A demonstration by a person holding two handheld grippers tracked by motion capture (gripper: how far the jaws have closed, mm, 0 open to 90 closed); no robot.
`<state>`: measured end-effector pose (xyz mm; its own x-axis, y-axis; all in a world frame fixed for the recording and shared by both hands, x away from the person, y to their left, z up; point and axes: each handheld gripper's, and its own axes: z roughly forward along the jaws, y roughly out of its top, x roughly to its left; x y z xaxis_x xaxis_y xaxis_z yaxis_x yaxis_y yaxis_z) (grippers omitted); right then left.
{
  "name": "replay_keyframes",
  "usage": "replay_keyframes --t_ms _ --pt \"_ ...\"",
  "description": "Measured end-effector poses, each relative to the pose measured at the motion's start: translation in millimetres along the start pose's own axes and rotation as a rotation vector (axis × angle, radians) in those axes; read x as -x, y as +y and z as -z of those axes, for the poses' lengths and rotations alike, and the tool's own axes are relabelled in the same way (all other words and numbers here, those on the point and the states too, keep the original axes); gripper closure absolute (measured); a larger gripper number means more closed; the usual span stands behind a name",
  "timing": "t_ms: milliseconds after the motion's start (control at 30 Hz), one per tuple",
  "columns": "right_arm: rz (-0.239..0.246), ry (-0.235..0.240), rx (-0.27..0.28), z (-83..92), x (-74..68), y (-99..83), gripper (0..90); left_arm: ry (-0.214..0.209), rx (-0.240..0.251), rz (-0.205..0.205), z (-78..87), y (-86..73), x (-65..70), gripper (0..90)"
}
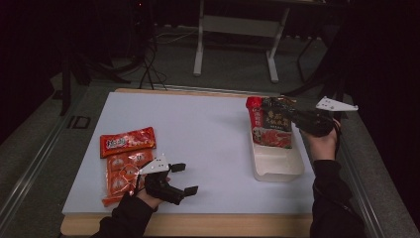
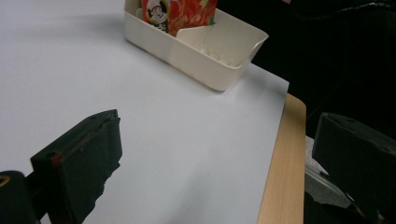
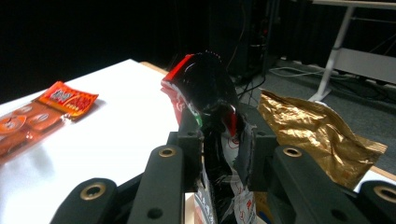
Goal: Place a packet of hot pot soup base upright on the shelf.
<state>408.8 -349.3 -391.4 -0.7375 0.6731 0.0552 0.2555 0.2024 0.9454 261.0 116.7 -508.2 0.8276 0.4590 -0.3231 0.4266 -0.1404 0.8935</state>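
My right jaws point(image 3: 219, 154) pinch the packet point(image 1: 271, 124) over the bin point(image 1: 277, 163); I judge it best lowered upright before release. My left jaws point(image 1: 184, 178) hang wide, holding nothing.

Looks like a lab or recording studio, not a home. Dark room with black surroundings on all sides, lit mainly over one wooden-edged table topped with a white sheet point(image 1: 198, 129). Grey carpeted floor point(image 1: 237, 64) around it, with loose black cables point(image 1: 151, 64) trailing across. Behind stands a white metal-framed desk on T-shaped legs point(image 1: 237, 44), the sort used for workstations. A dark metal stand or tripod leg point(image 1: 74, 69) sits at the left. A person's dark sleeves point(image 1: 126, 218) come in at the near edge, with tracked gear in hand.
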Motion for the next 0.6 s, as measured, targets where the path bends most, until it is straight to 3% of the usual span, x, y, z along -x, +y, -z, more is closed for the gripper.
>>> replay_keyframes --t_ms 333,433,467,600 --pt "-0.052 -0.011 0.040 2.9 5.7 -10.1 72.5 -0.001 -0.009 0.003 -2.1 -1.9 -0.5 2.1" --pt "-0.057 -0.026 -0.002 0.5 7.1 -18.1 72.0 -0.001 -0.007 0.007 -2.0 -2.0 -0.8 2.1" --pt "-0.062 -0.026 0.008 0.7 8.5 -22.8 71.9 0.000 -0.005 0.008 -1.9 -2.0 -0.9 2.2" --pt "-0.107 -0.031 0.033 9.4 14.7 -33.2 70.7 0.011 -0.001 -0.024 -2.5 -2.4 -0.8 2.2"
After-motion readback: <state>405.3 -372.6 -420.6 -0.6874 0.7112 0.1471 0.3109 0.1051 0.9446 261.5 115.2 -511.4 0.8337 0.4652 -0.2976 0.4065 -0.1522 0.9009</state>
